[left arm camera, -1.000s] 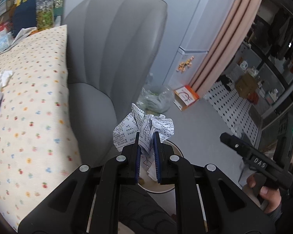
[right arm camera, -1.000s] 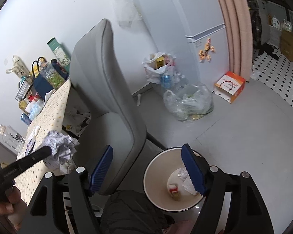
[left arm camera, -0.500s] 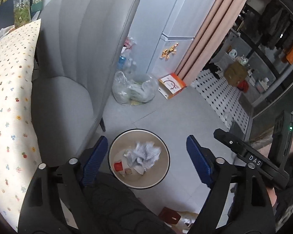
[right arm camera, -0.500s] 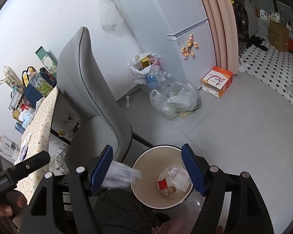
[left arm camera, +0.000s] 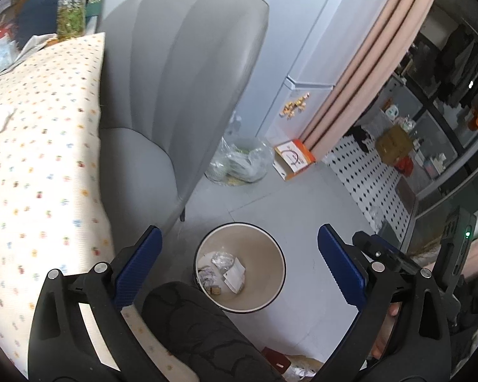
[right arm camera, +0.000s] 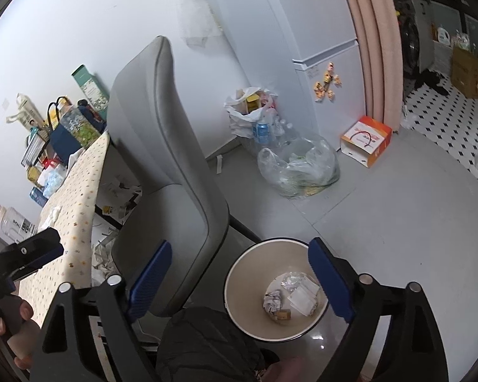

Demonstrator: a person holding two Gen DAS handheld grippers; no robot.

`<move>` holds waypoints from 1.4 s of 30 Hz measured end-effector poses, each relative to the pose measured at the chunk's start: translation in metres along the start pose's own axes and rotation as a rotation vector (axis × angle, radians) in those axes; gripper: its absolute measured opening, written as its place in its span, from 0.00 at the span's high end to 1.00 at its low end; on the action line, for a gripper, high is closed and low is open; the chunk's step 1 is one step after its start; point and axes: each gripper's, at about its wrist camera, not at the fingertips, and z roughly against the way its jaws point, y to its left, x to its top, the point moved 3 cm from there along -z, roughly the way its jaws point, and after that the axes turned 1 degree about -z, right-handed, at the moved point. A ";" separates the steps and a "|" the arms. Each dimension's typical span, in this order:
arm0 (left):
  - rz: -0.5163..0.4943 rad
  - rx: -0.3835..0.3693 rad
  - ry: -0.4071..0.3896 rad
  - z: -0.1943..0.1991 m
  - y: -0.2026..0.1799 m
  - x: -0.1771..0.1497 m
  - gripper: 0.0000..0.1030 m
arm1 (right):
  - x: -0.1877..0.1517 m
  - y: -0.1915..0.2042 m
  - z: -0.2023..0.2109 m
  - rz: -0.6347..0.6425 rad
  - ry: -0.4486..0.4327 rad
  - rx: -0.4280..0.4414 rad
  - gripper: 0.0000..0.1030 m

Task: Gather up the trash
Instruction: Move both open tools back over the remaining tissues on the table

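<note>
A round beige waste bin (left arm camera: 275, 256) stands on the grey floor, also in the right wrist view (right arm camera: 235, 273). Inside lie a crumpled printed paper ball (left arm camera: 206, 277) (right arm camera: 272, 300) and white wrappers (left arm camera: 234, 275) (right arm camera: 302, 297). My left gripper (left arm camera: 239, 267) is open and empty, high above the bin. My right gripper (right arm camera: 239, 281) is open and empty, also above the bin. Loose tissue (left arm camera: 1, 119) lies on the dotted tablecloth (left arm camera: 41, 165).
A grey upholstered chair (left arm camera: 175, 95) (right arm camera: 169, 159) stands between table and bin. A clear plastic bag of waste (left arm camera: 242, 162) (right arm camera: 299, 168), an orange-white box (left arm camera: 293, 157) (right arm camera: 365, 140) and a fridge (right arm camera: 318, 47) are behind. My dark-clad knee (left arm camera: 200, 328) is below the grippers.
My left gripper opened and dropped the crumpled paper into the bin, where it now lies. The left view has since swung back up toward the chair and table.
</note>
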 end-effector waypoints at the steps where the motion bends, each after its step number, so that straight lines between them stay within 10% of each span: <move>1: 0.007 0.001 -0.012 0.006 0.004 0.001 0.06 | 0.000 0.006 0.001 0.007 -0.003 0.002 0.12; 18: 0.150 0.054 -0.238 0.100 0.081 0.004 0.06 | -0.004 0.110 0.022 0.160 -0.017 0.081 0.08; 42: 0.339 0.115 -0.359 0.171 0.189 -0.023 0.06 | -0.032 0.240 0.020 0.356 0.020 0.192 0.08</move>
